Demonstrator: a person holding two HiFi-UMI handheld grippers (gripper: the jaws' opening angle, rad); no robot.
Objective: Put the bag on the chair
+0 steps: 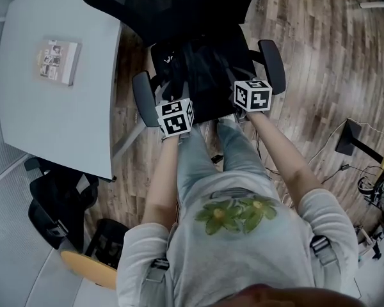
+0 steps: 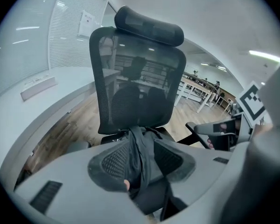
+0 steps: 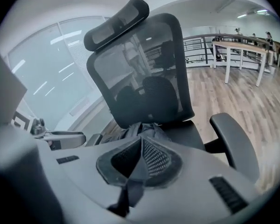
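Observation:
A black office chair [image 1: 173,5] stands in front of me, and a black bag [image 1: 201,69] lies on its seat. My left gripper [image 1: 174,98] reaches over the seat's front left. In the left gripper view its pads [image 2: 112,162] close around a bunched fold of the bag [image 2: 141,143]. My right gripper [image 1: 242,82] is at the seat's front right. The right gripper view shows the right gripper [image 3: 141,164] shut on a thin black strap [image 3: 130,190] of the bag, whose body [image 3: 140,127] rests against the mesh backrest [image 3: 144,73].
A white table [image 1: 51,120] with a small box [image 1: 59,61] stands at the left. Another dark chair [image 1: 57,210] is at the lower left. Chair armrests [image 1: 272,66] flank the seat. Cables and a stand [image 1: 358,146] lie on the wooden floor at the right.

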